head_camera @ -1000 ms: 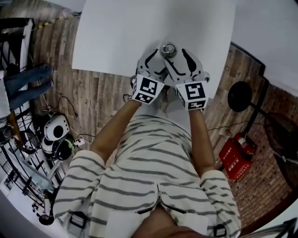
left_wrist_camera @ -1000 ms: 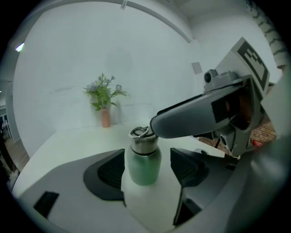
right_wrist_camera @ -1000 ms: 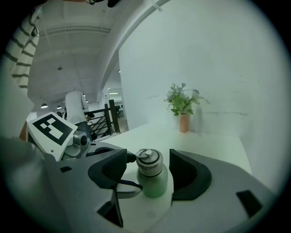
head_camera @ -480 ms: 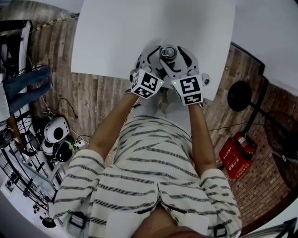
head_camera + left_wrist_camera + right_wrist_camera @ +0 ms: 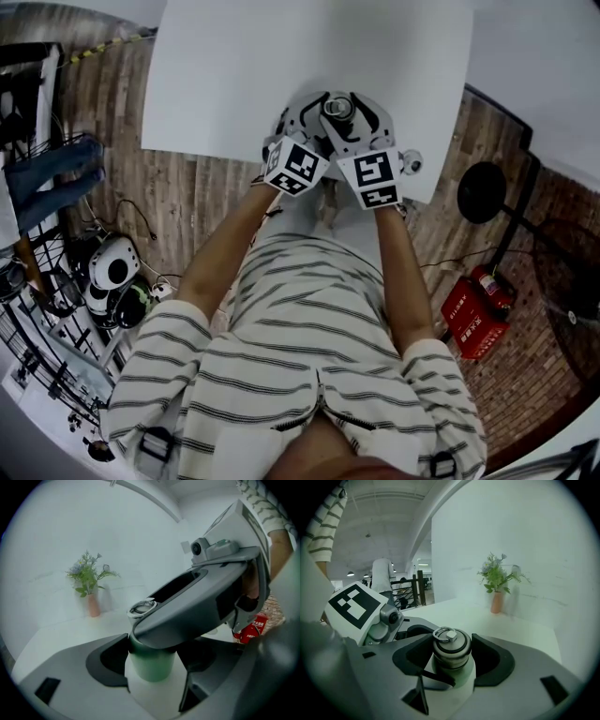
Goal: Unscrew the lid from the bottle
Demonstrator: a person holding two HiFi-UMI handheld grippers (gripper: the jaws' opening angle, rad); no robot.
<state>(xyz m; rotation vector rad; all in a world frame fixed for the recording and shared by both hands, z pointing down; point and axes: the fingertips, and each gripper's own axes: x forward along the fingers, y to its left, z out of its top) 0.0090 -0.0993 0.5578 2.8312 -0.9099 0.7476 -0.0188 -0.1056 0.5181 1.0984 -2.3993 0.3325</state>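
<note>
A green bottle [image 5: 151, 665] with a steel ring-topped lid [image 5: 450, 646] stands near the front edge of the white table [image 5: 234, 66]. My left gripper [image 5: 151, 670] has its dark pads against both sides of the green body, low down. Its jaws have just been closing. Higher up, my right gripper [image 5: 451, 658] has also just been closing, and its pads hug the lid on both sides. In the left gripper view the right gripper's grey body crosses over the bottle and hides most of the lid. In the head view both grippers meet round the lid [image 5: 337, 108].
A small pink vase of flowers [image 5: 497, 599] stands at the far side of the table, against the white wall. On the brick floor lie a red box [image 5: 478, 319] to the right and cables and gear [image 5: 112, 272] to the left.
Both grippers have moved forward and down, from just short of the bottle to either side of it. Their jaws now enclose the body and the lid.
</note>
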